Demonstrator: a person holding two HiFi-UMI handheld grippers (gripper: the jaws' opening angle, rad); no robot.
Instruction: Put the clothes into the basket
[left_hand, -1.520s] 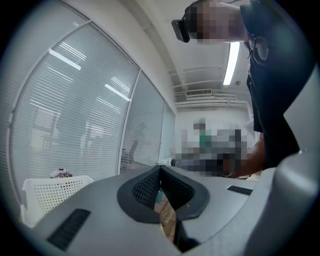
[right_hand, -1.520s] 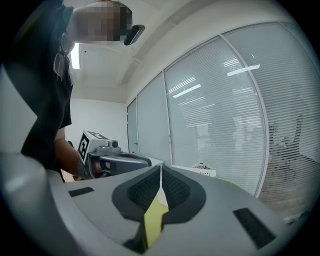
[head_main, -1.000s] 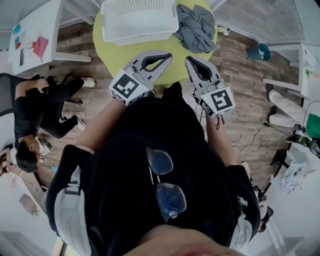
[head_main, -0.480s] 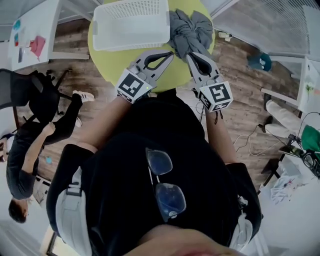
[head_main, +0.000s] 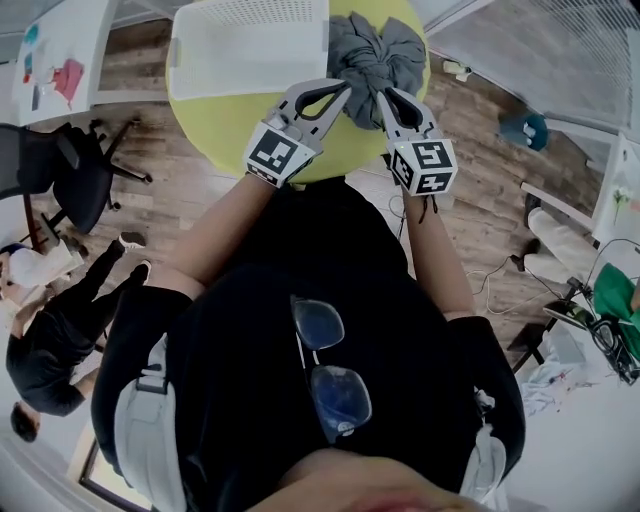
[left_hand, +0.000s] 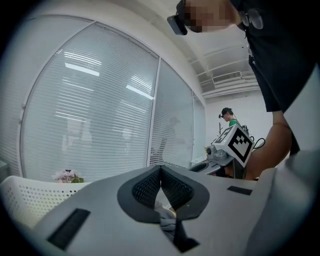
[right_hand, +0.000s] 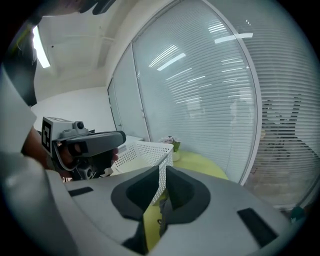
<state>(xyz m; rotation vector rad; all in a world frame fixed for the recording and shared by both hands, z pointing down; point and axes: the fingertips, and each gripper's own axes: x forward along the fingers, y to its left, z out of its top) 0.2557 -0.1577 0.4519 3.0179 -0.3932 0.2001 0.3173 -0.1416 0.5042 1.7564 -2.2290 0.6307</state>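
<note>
A heap of grey clothes (head_main: 376, 52) lies on the round yellow-green table (head_main: 352, 145), just right of the white perforated basket (head_main: 250, 45). My left gripper (head_main: 346, 87) is shut, with its tips at the near left edge of the heap. My right gripper (head_main: 379, 93) is shut too, at the heap's near edge, and holds nothing. In the left gripper view the jaws (left_hand: 160, 167) meet at the tip, and grey cloth (left_hand: 167, 221) shows below them. In the right gripper view the shut jaws (right_hand: 163, 169) point past the basket (right_hand: 145, 150).
An office chair (head_main: 70, 170) and people (head_main: 45, 350) are on the wooden floor at the left. A white desk (head_main: 60, 60) stands at the top left. Cables (head_main: 500, 270) trail on the floor at the right. Windows with blinds (right_hand: 215, 90) stand beyond the table.
Both grippers have moved forward across the table, from short of the clothes to the heap's near edge. The jaws stayed shut.
</note>
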